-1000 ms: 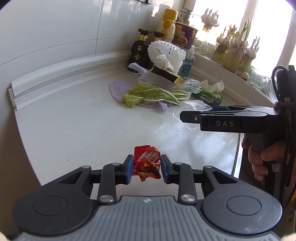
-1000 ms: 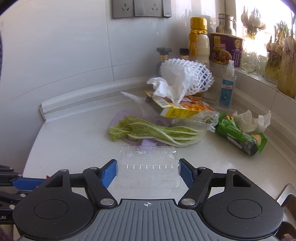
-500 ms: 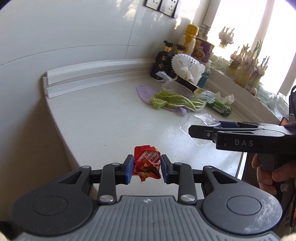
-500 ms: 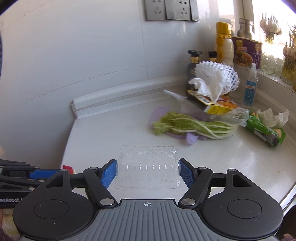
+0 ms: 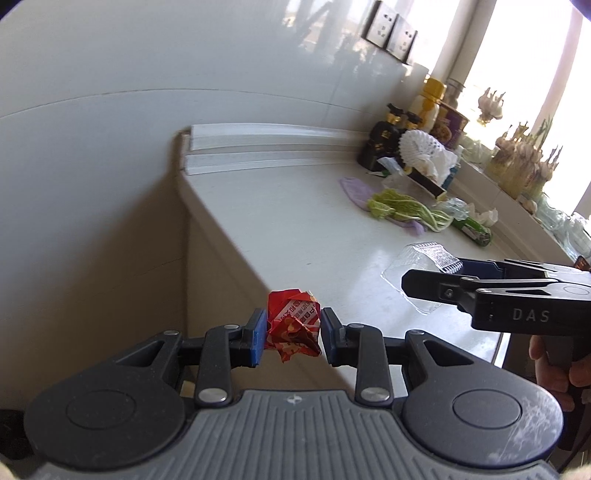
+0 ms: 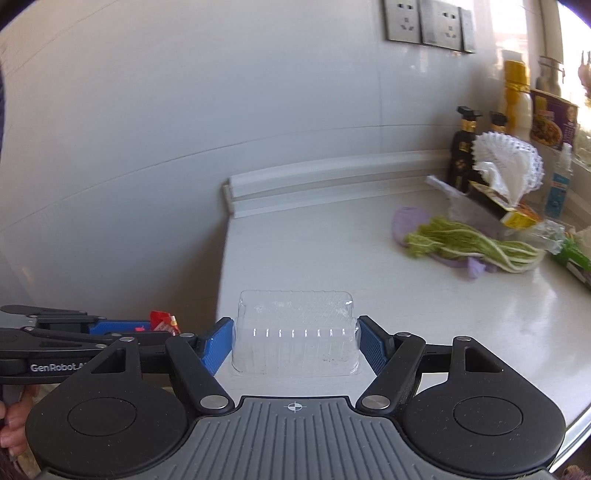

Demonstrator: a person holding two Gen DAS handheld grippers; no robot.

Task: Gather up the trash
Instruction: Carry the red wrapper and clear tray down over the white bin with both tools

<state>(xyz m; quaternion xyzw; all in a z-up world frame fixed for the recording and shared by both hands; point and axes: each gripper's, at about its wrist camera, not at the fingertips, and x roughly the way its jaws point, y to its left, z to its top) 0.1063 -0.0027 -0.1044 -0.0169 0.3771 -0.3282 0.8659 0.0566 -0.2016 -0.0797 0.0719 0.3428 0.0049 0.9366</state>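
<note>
A crumpled red wrapper [image 5: 293, 325] is pinched between the blue pads of my left gripper [image 5: 293, 338], held in the air at the counter's left end. In the right wrist view the same wrapper [image 6: 162, 320] shows at the far left, in the left gripper [image 6: 147, 328]. My right gripper [image 6: 295, 341] is shut on a clear plastic tray [image 6: 295, 332], its pads pressing both short sides. From the left wrist view that tray [image 5: 421, 269] sticks out ahead of the right gripper [image 5: 443, 273], over the white counter [image 5: 295, 229].
Far right on the counter lie cabbage leaves [image 6: 472, 243] on a purple cloth [image 6: 406, 221], a green packet [image 5: 476, 230], a yellow box with white foam netting [image 6: 506, 170], dark bottles [image 6: 461, 147] and a spray bottle [image 6: 557, 184]. Wall sockets [image 6: 424, 22] sit above. A hand [image 5: 554, 373] grips the right handle.
Both grippers have swung left with their loads, away from the clutter. The counter's left end and the cabinet side have come into view; the leaves and bottles now look farther right.
</note>
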